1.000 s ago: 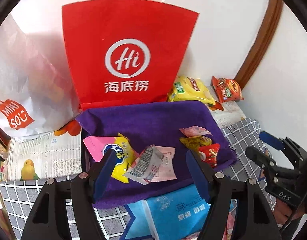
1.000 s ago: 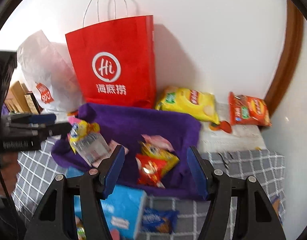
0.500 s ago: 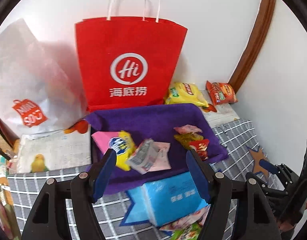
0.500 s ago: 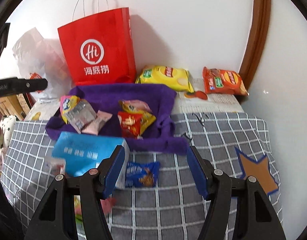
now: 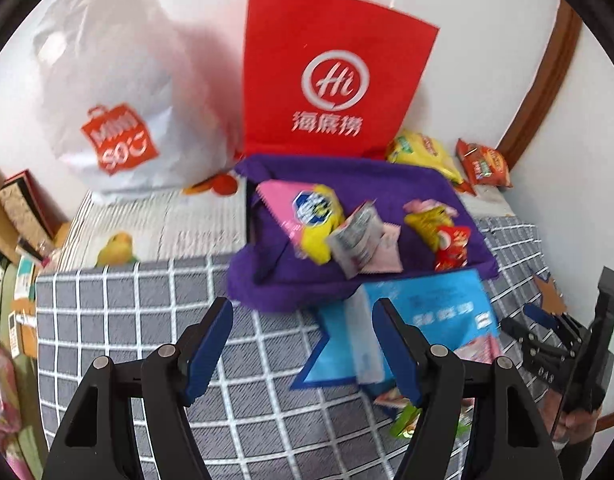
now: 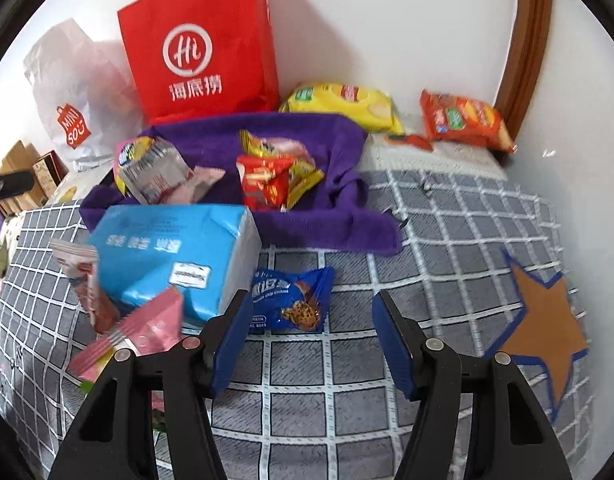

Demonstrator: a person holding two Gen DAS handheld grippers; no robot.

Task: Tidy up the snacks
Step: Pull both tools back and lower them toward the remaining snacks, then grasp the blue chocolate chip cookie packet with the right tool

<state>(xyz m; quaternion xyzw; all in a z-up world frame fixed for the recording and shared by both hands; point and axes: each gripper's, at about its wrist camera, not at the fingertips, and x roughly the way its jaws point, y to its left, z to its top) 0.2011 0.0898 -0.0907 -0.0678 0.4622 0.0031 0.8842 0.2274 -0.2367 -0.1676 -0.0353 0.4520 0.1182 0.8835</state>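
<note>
A: Lying on the checked grey quilt [image 6: 447, 240]: a soft purple towel [image 6: 315, 232], rumpled at its edges, carrying crinkly foil packets [image 6: 275, 178].

B: Sitting just in front of the towel: a boxy blue tissue pack [image 6: 167, 252], glossy plastic. Leaning on it, flat pink sachets [image 6: 143, 328].

A: Resting by the pack's corner, a blue cookie packet [image 6: 291, 300], shiny, with sawtooth ends.

B: Hovering over it, the right gripper [image 6: 307, 336], jaws closing, nothing clamped between them.

A: Hanging over bare quilt, the left gripper [image 5: 303, 344], spread apart and empty.

B: Standing at the wall: a stiff red paper bag [image 6: 199, 44], a limp white plastic bag [image 5: 119, 100]. Lying beside them, puffy yellow [image 6: 343, 104] and orange chip bags [image 6: 463, 120].
</note>
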